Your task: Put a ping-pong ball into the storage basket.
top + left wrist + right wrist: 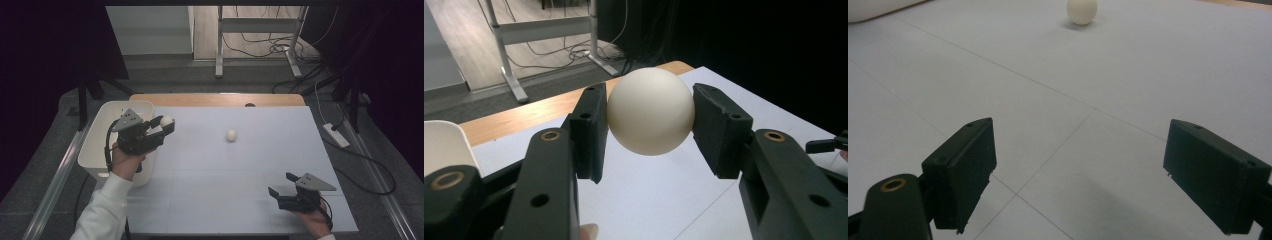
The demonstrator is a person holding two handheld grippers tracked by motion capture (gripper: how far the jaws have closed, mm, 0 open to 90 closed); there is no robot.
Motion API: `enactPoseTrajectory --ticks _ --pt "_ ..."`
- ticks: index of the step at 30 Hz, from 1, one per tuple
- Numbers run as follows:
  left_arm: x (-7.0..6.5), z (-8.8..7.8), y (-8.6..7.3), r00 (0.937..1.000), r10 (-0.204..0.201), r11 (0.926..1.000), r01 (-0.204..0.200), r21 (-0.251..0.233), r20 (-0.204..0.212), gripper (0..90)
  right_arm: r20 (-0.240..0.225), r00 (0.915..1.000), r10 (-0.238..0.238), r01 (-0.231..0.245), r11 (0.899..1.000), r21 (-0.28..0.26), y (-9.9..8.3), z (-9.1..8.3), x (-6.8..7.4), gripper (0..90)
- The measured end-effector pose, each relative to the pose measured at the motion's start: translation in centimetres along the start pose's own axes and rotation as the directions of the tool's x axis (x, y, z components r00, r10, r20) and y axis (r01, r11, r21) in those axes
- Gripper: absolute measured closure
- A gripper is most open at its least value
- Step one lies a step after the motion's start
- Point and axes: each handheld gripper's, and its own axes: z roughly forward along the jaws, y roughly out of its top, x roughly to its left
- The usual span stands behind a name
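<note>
At the left, a white bin [100, 150] is sitting just beside the left gripper [161, 125], whose fingers are pinching a pale ball [651, 111] — held above the tabletop [225, 190]. A second ball [231, 134] is lying mid-table, well apart from the right gripper [283, 186], whose fingers are spread — cables are trailing across the floor beyond.

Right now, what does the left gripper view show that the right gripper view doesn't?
Left gripper view alone: a white ball clamped between its jaws, the table's wooden edge, floor cables beyond. Right gripper view alone: its own jaws wide apart with nothing between, and a second ball loose on the table ahead. Both: the white tabletop and a bit of the white bin.
</note>
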Motion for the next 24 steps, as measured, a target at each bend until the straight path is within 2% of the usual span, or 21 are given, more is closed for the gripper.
enactPoseTrajectory --ticks 12,24 --pt "1.0 0.0 0.4 0.9991 0.003 0.9999 -0.002 0.010 -0.042 50.4 0.000 1.0000 0.000 0.000 1.000 -0.001 0.0 0.0 0.1 13.8" --pt "2.7 0.1 0.4 0.9962 -0.017 0.9994 0.020 0.030 -0.085 50.4 0.000 1.0000 -0.001 0.001 1.000 -0.002 0.0 0.0 0.1 13.8"
